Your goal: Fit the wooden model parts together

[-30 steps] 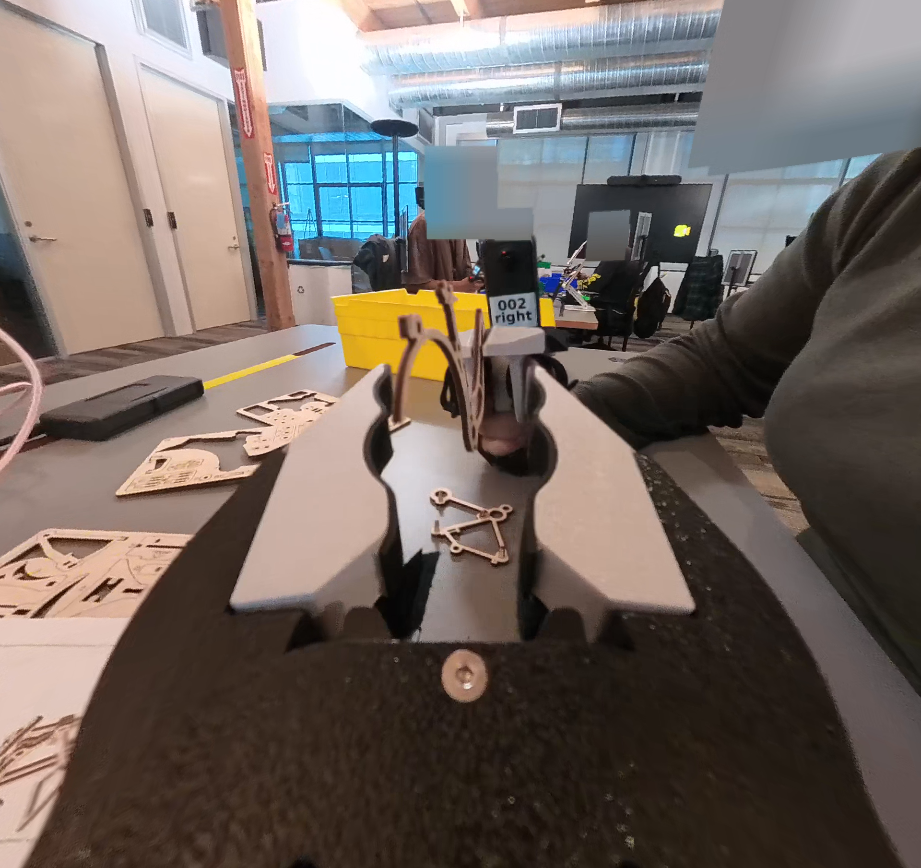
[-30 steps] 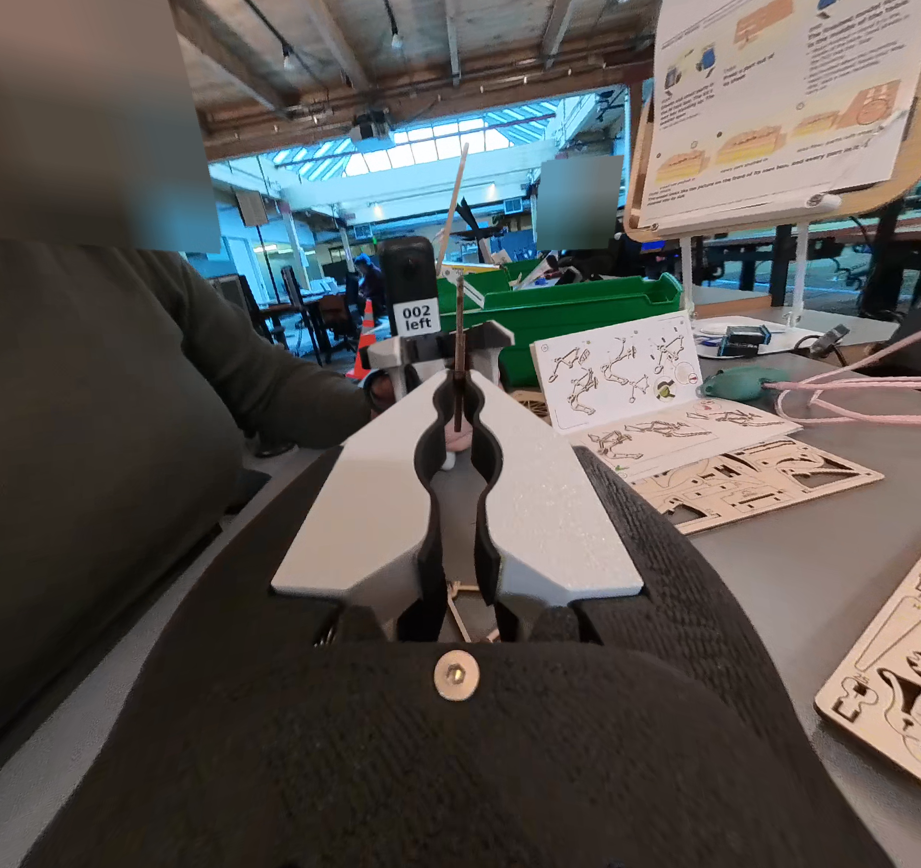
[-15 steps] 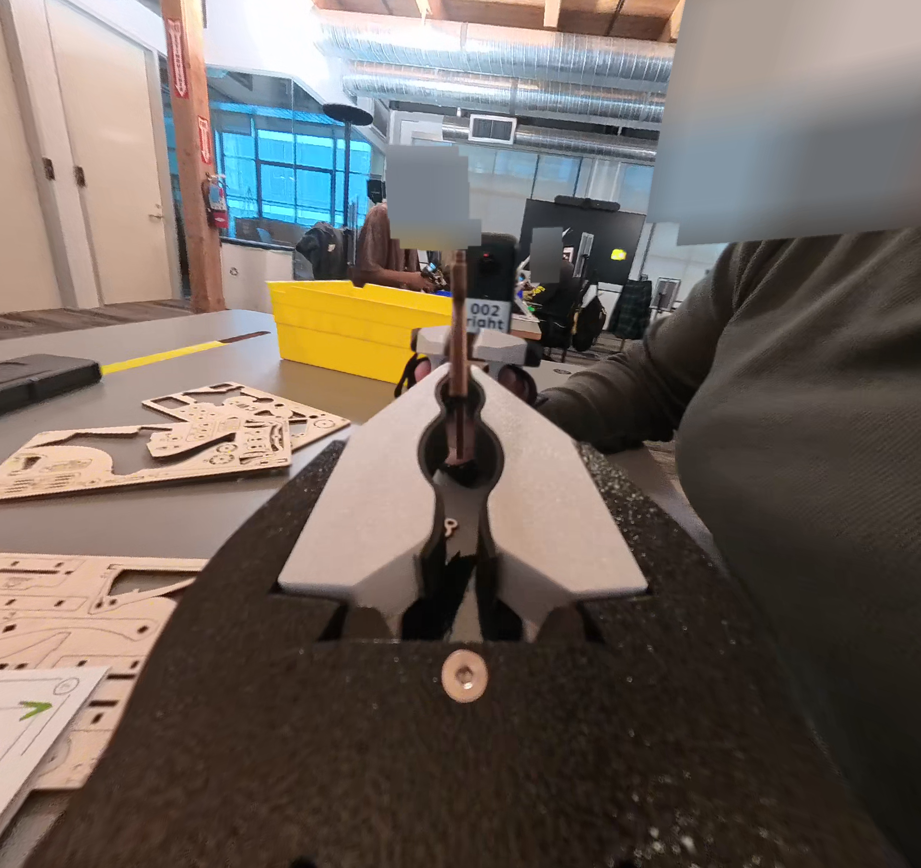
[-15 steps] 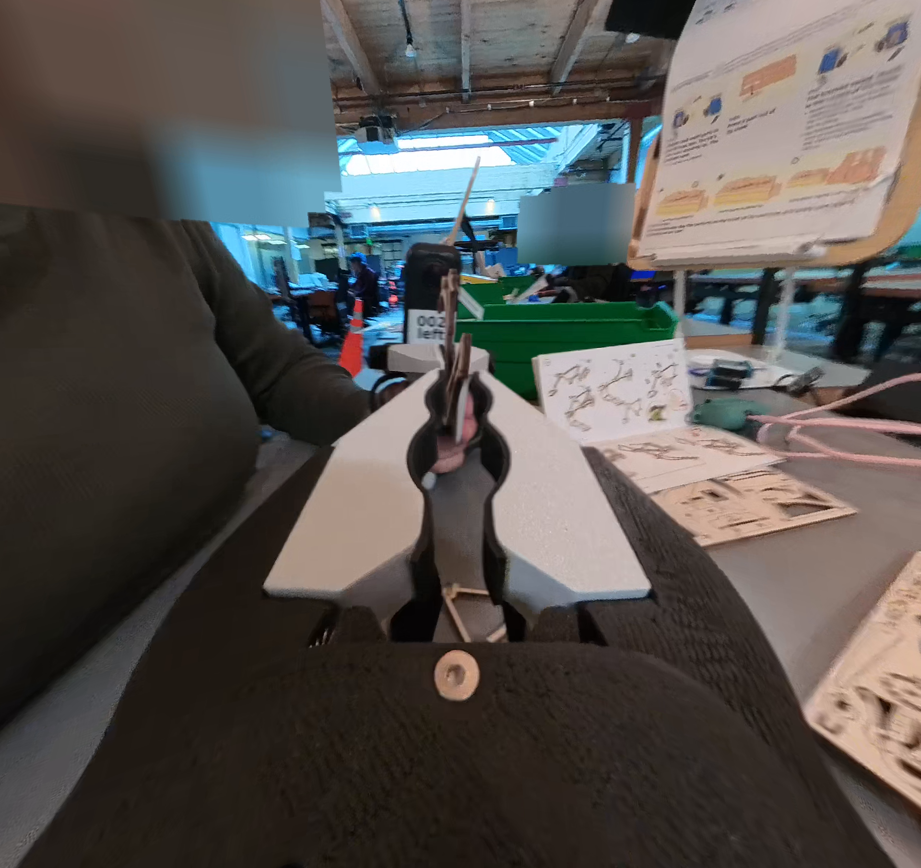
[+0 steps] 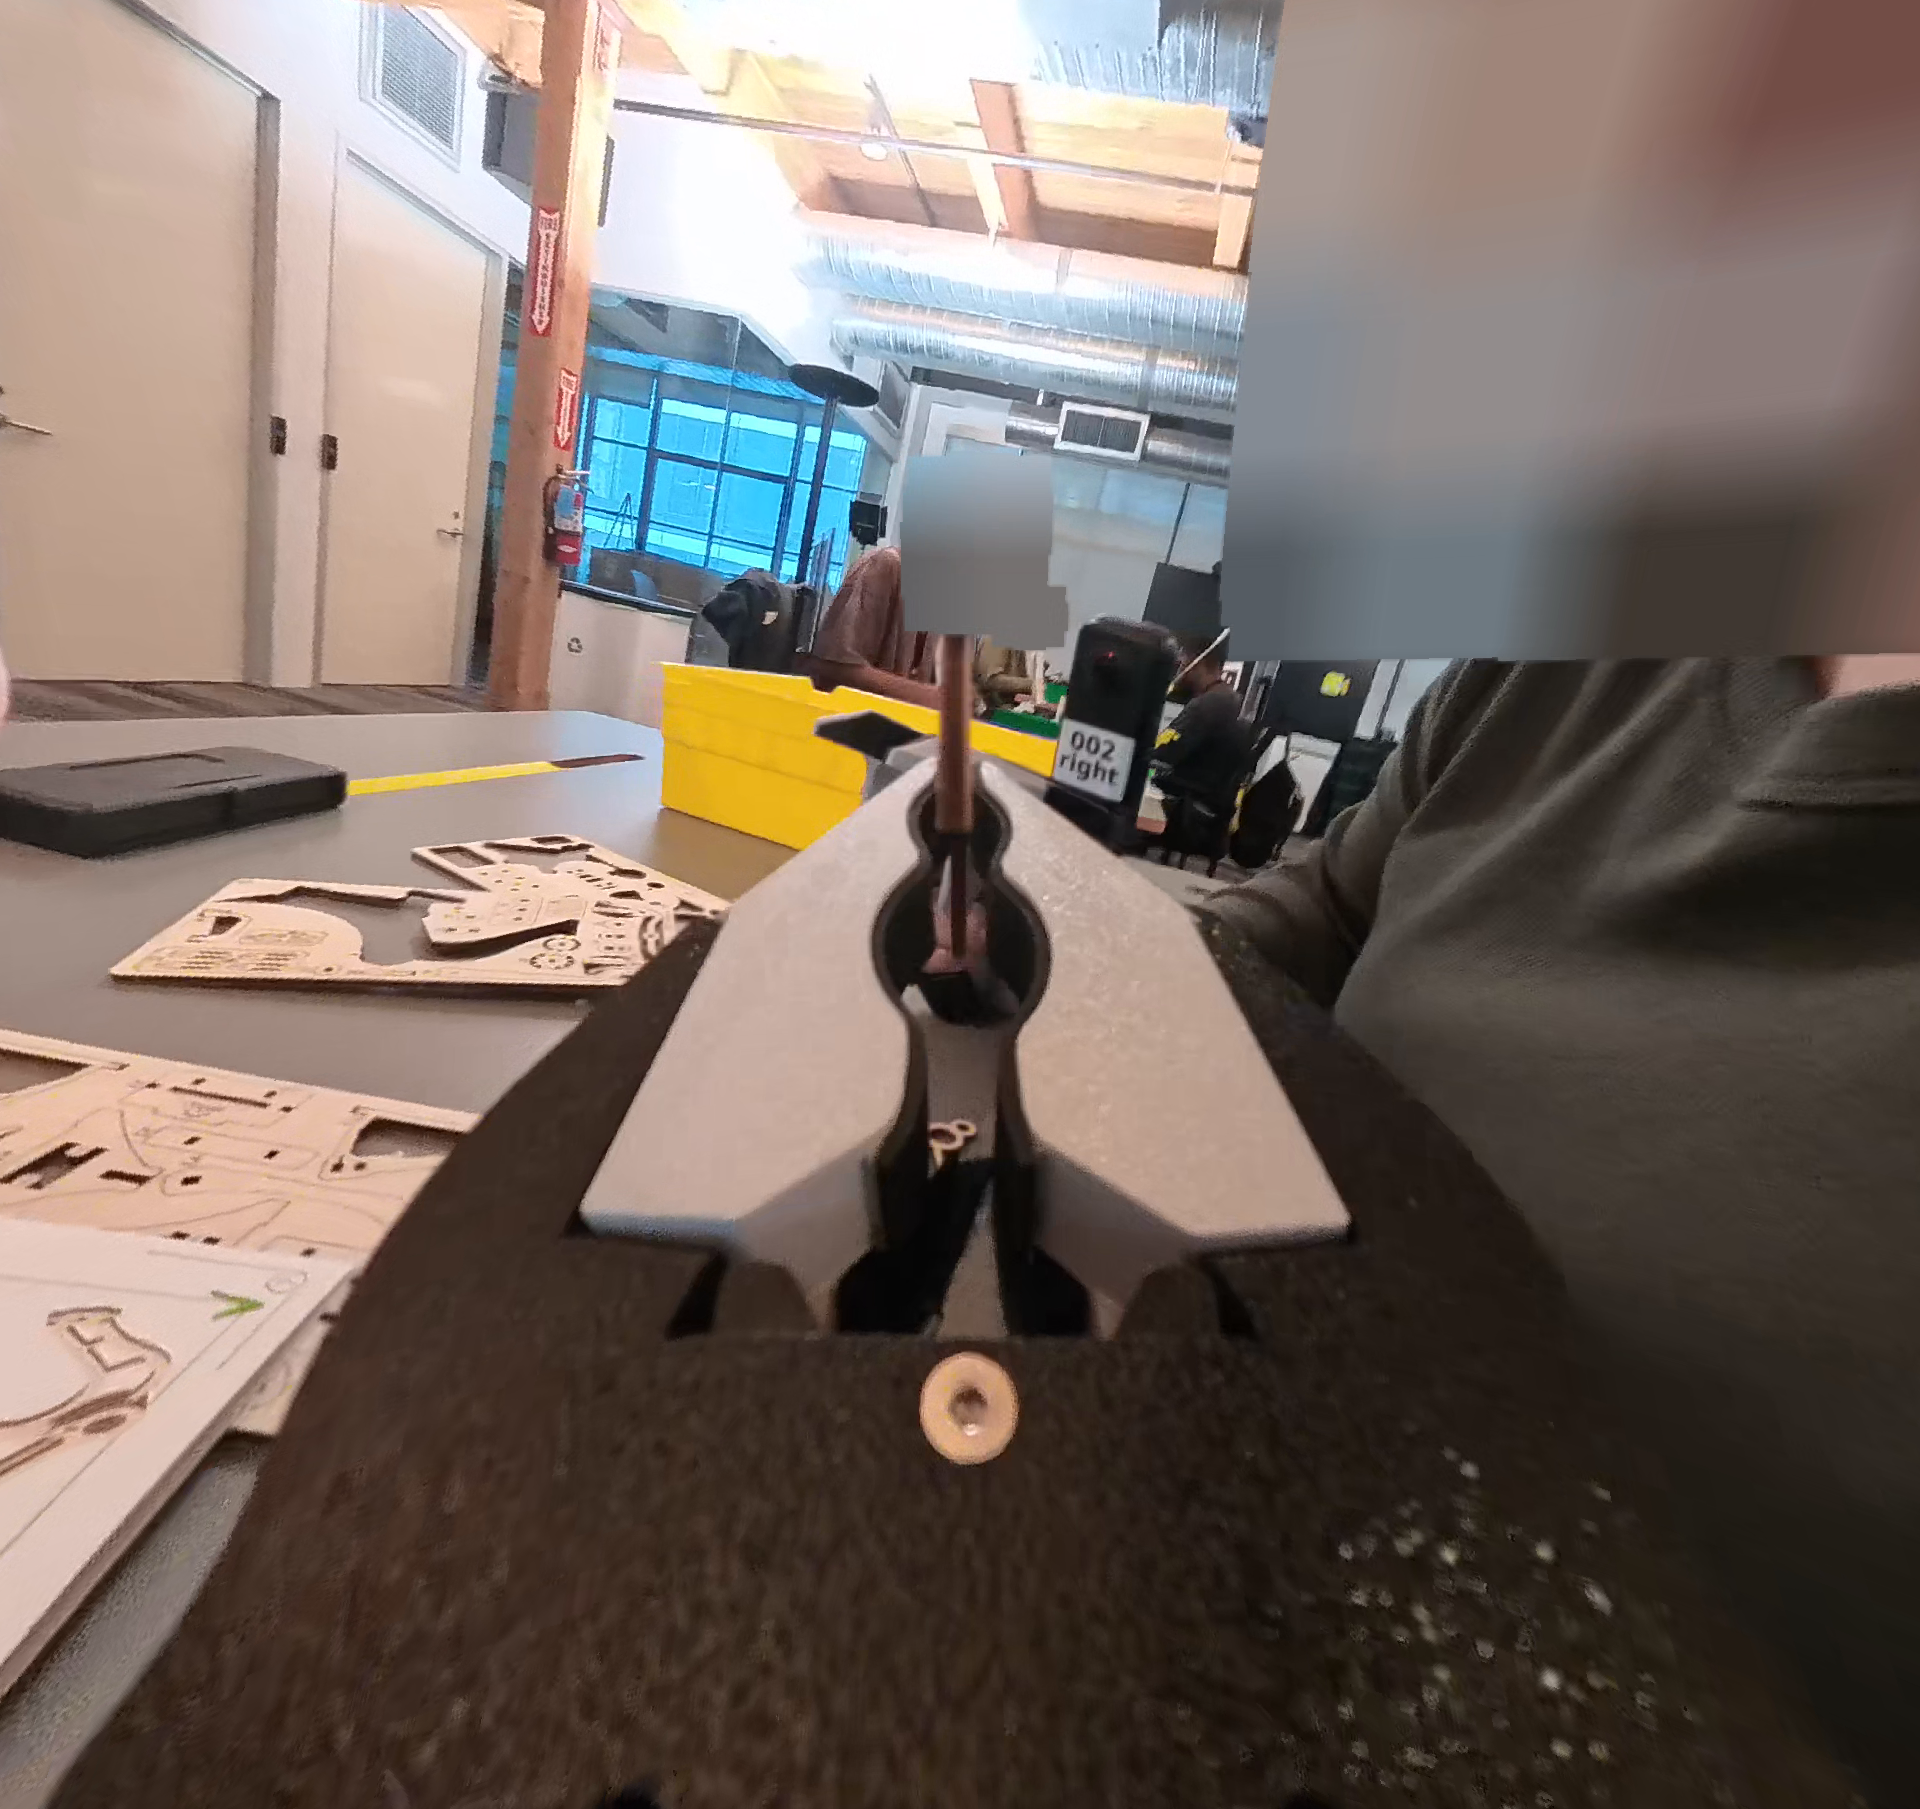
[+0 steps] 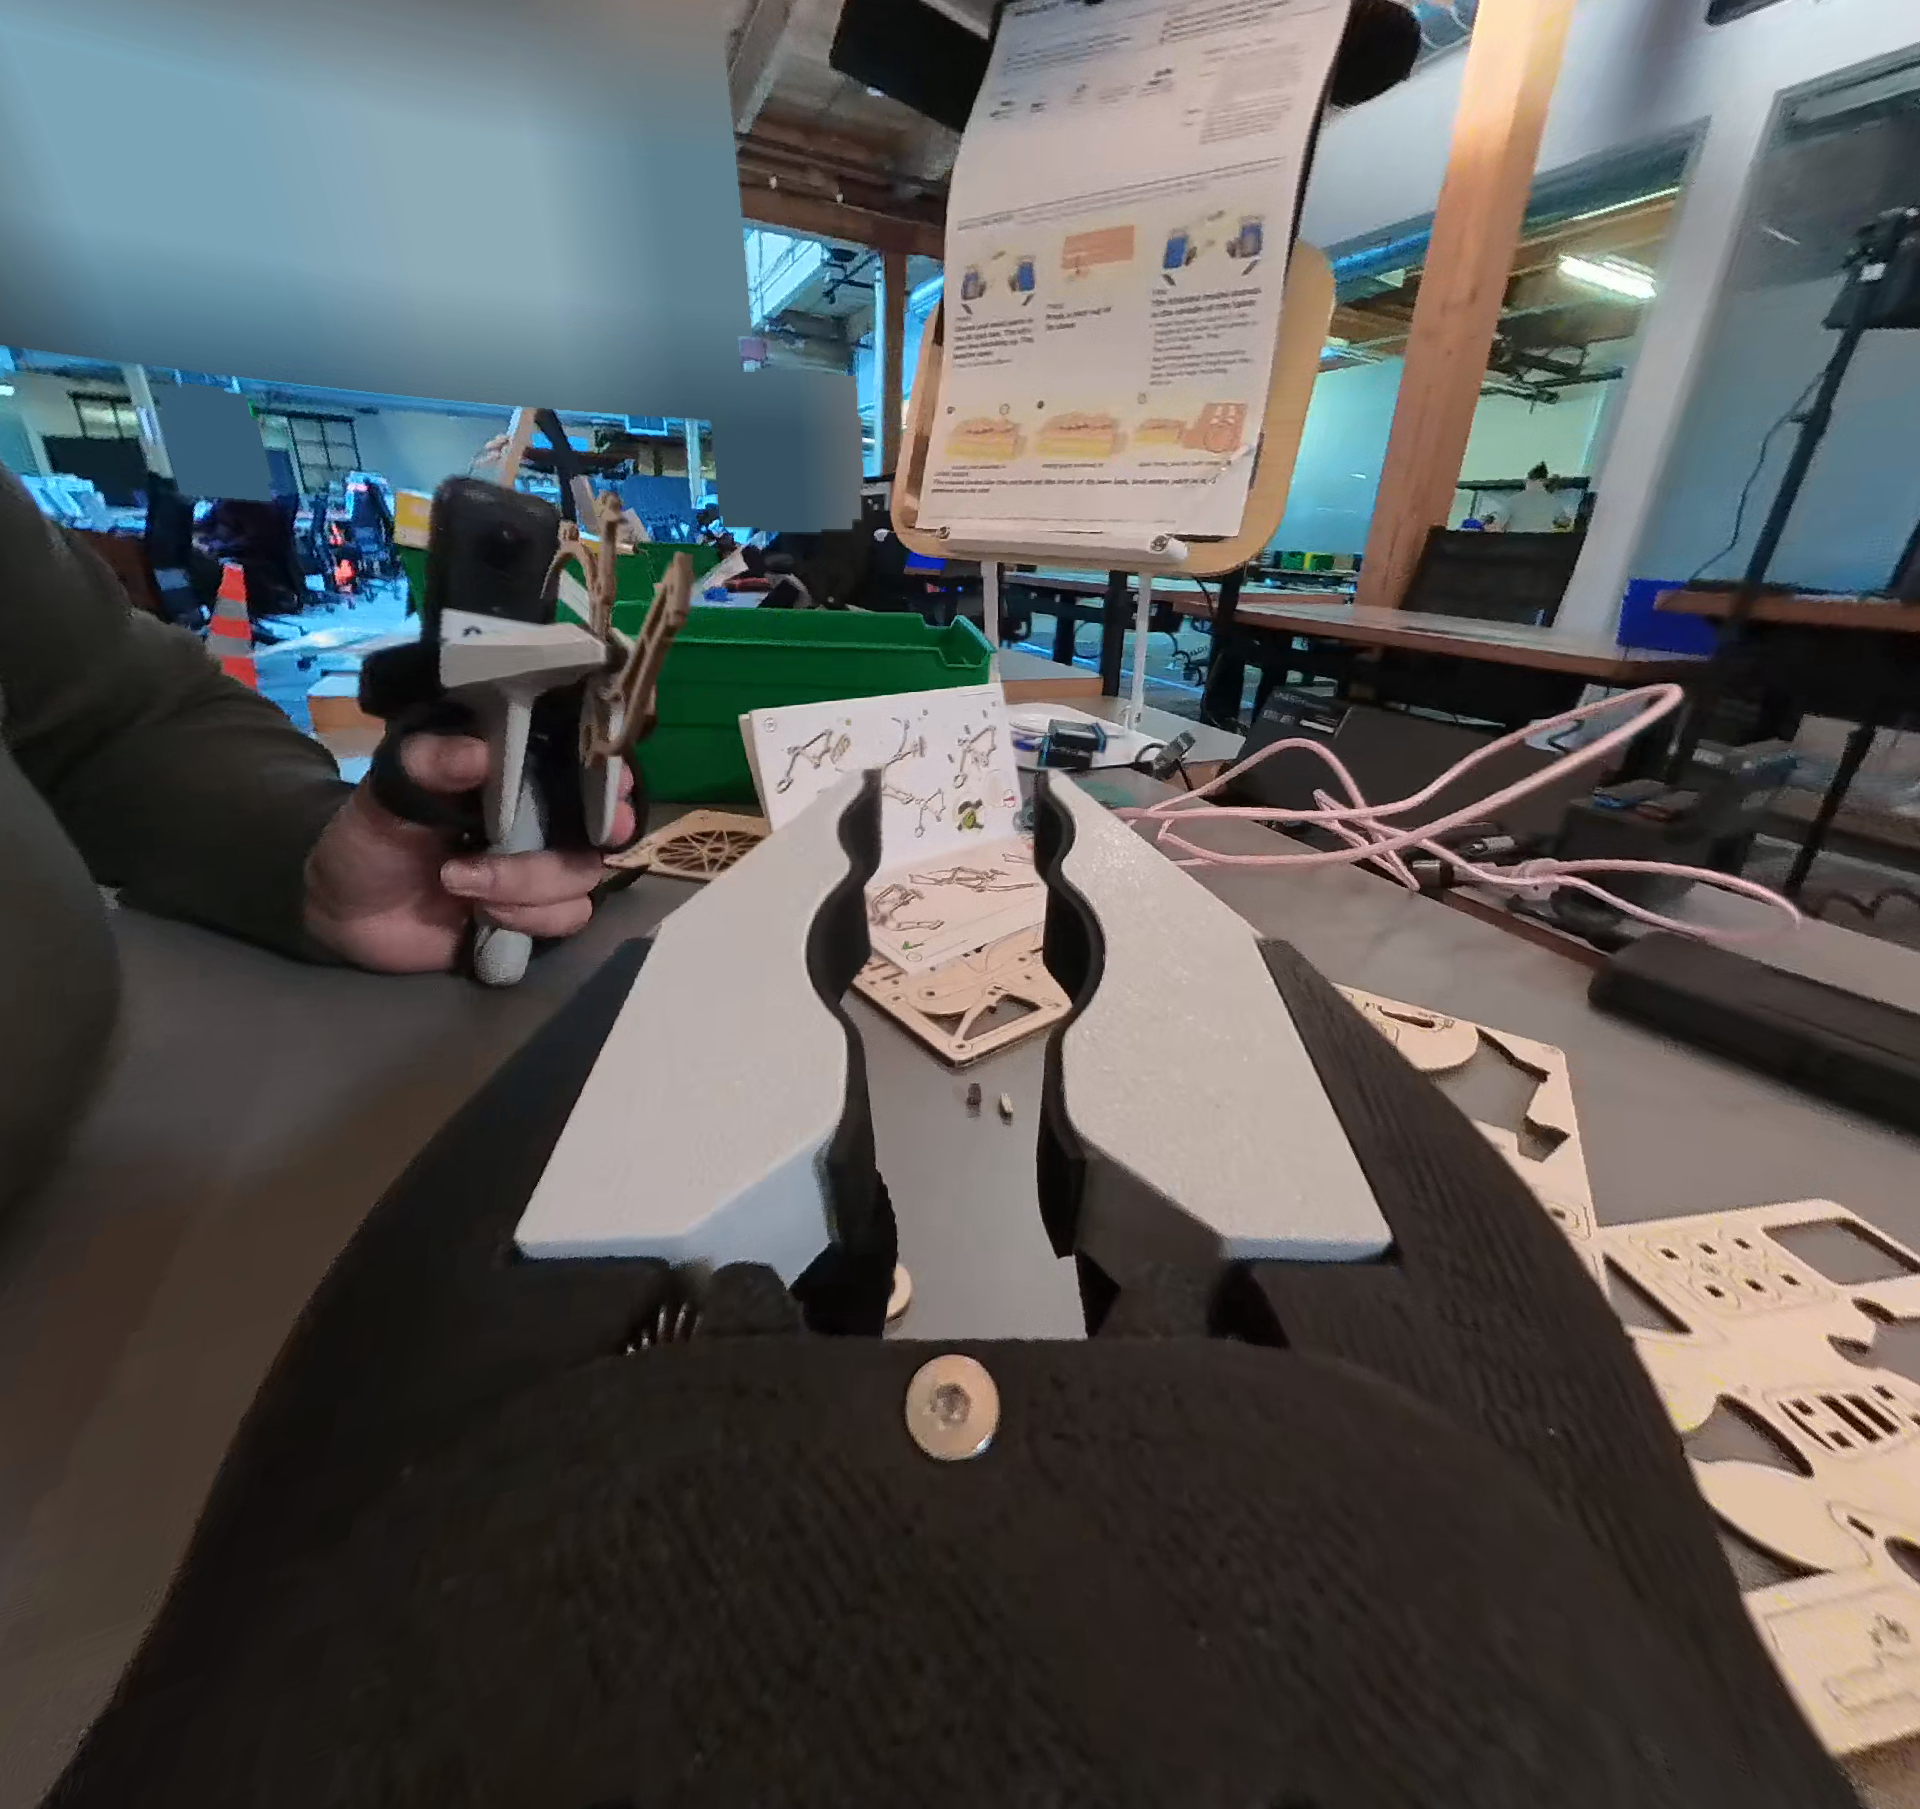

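The wooden model (image 6: 621,660) is held upright, clamped in the left hand-held gripper (image 5: 956,829). The right hand-held gripper (image 6: 951,803) is spread, empty, probably nearer the 2 loose bits (image 6: 989,1100) on the table (image 6: 312,1063).

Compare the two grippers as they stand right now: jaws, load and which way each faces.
The left gripper is shut on the wooden model assembly; the right gripper is open and empty. The left gripper's jaws meet edge-on around the wood; the right gripper's jaws stand apart, with the instruction booklet and table showing between them. The left gripper faces the right gripper's camera; the right gripper points past it toward the booklet. Both have grey fingers on black bodies.
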Demonstrator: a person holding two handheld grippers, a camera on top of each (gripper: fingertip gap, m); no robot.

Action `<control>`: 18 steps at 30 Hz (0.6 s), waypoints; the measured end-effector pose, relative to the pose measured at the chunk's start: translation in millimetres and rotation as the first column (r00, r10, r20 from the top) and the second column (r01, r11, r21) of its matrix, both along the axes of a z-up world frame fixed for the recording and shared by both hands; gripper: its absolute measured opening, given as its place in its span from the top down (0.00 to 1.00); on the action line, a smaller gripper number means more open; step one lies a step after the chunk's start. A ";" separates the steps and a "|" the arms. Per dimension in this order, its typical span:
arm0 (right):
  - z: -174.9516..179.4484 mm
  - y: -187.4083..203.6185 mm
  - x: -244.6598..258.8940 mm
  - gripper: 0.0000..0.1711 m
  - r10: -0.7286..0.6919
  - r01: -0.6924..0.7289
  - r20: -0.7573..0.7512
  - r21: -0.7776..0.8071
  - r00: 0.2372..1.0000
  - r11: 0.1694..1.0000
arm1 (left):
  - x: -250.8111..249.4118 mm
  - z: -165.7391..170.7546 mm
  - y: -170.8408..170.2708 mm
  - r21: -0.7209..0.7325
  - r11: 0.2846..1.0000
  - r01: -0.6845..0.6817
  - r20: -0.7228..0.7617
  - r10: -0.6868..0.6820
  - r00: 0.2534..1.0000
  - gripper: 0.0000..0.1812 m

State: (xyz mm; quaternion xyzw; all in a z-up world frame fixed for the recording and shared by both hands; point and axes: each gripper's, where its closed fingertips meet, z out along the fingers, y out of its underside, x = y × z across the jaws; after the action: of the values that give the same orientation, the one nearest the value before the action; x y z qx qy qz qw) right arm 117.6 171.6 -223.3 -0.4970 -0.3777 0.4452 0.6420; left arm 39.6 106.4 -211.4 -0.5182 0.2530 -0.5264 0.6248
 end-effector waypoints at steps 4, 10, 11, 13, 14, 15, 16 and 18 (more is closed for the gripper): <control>0.6 4.5 2.7 0.85 -0.014 0.013 -0.015 -0.022 1.000 1.000 | -17.5 3.7 8.7 -0.091 0.996 0.014 0.107 -0.004 0.994 1.00; 0.2 1.8 1.2 0.86 -0.008 0.008 -0.003 -0.004 1.000 1.000 | -27.3 3.5 17.9 -0.158 0.987 0.011 0.168 0.016 0.986 1.00; 0.1 1.3 1.0 0.86 -0.007 0.007 -0.002 -0.001 1.000 1.000 | -27.1 3.0 18.3 -0.159 0.987 0.006 0.163 0.021 0.986 1.00; 0.0 0.8 0.5 0.86 -0.005 0.005 0.001 0.002 1.000 1.000 | -26.0 1.8 19.4 -0.161 0.987 -0.006 0.150 0.031 0.988 1.00; 0.0 0.6 0.4 0.86 -0.004 0.004 0.002 0.003 1.000 1.000 | -25.2 -1.0 22.0 -0.173 0.985 -0.025 0.131 0.048 0.990 1.00; -0.1 0.5 0.3 0.86 -0.005 0.005 0.002 0.004 1.000 1.000 | -24.7 -8.8 29.7 -0.206 0.975 -0.082 0.078 0.100 0.992 1.00; 0.0 0.4 0.5 0.86 -0.006 0.006 0.002 0.005 1.000 1.000 | -23.7 -18.7 38.0 -0.234 0.960 -0.152 0.002 0.157 0.988 1.00; 0.0 1.0 1.0 0.86 -0.014 0.014 0.003 0.006 1.000 1.000 | -19.9 -20.6 36.7 -0.216 0.962 -0.164 -0.042 0.159 0.986 1.00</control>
State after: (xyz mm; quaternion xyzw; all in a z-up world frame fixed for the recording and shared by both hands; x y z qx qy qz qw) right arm 118.6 172.6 -223.3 -0.4981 -0.3766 0.4389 0.6461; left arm 19.6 143.1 -232.0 -0.6090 0.1579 -0.4920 0.6018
